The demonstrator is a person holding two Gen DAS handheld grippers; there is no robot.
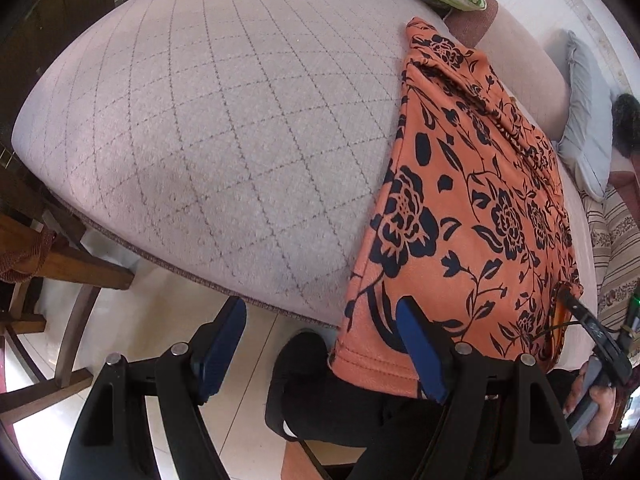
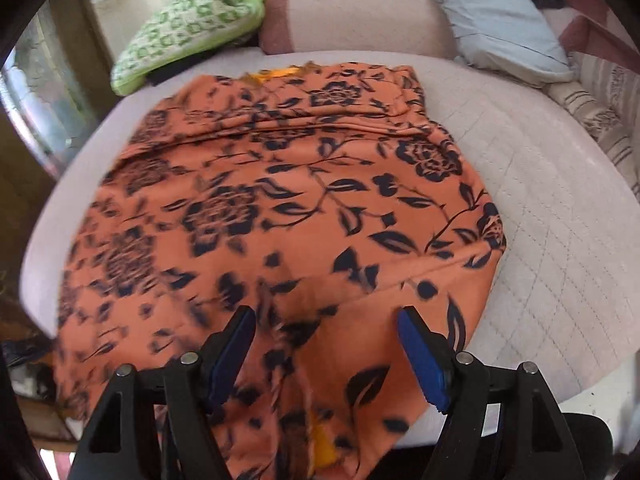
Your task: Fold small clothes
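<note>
The left gripper (image 1: 322, 320), a black frame with two blue-padded fingers, stands spread with nothing between the pads. Its left finger (image 1: 224, 344) hangs over the pale tiled floor (image 1: 168, 320) just off the near edge of the cushion. Its right finger (image 1: 420, 352) overlaps the near hem of the garment in the left wrist view; whether it touches the cloth cannot be told.

The orange knit garment with a dark navy floral print (image 1: 472, 216) lies flat on the pale pink quilted cushion with a diamond stitch pattern (image 1: 208, 128). From the left gripper it lies ahead and to the right, and its near hem drapes over the cushion edge. A large bare area of cushion lies ahead and to the left.

The right gripper (image 2: 326, 320), of the same build, is also spread. The garment (image 2: 280, 208) lies directly ahead of and beneath it, and cloth shows in the gap between the fingers, but the pads do not press on it. The near part of the garment hangs over the cushion edge (image 2: 560, 240) below this gripper. The right wrist view is blurred on its left side.

Beyond the garment, at the far edge, lie a green-and-white patterned pillow (image 2: 192, 28) to the left and a pale blue pillow (image 2: 500, 20) to the right.

A hand (image 1: 596, 412) grips the right tool's handle at the far right of the left wrist view.
</note>
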